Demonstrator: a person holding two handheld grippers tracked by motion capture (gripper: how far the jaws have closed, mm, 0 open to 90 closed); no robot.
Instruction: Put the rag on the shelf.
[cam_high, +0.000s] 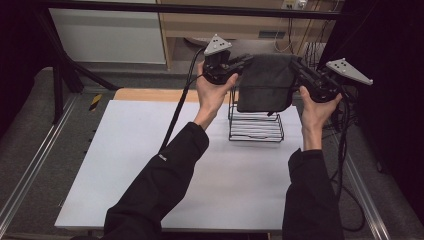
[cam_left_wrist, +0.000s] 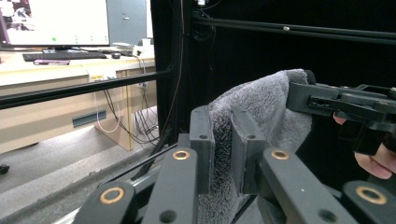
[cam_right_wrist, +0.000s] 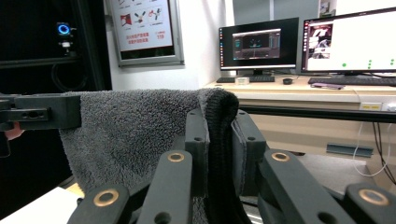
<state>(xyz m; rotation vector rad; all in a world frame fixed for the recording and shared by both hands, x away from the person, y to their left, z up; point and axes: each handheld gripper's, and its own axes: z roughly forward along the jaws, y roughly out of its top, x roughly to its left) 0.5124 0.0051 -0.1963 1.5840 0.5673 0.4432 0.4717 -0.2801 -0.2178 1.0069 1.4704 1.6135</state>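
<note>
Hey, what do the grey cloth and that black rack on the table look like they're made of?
Cloth: looks like terry or microfibre towelling, matt dark grey; the sign is its fuzzy looped pile and the soft fold where the left gripper and right gripper pinch it.
Rack: probably thin metal wire with a black coating; the sign is its slim, straight, evenly spaced bars. The coating type is unclear.

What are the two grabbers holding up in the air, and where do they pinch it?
A grey towel: the left gripper and right gripper each pinch one of its top corners.
</note>
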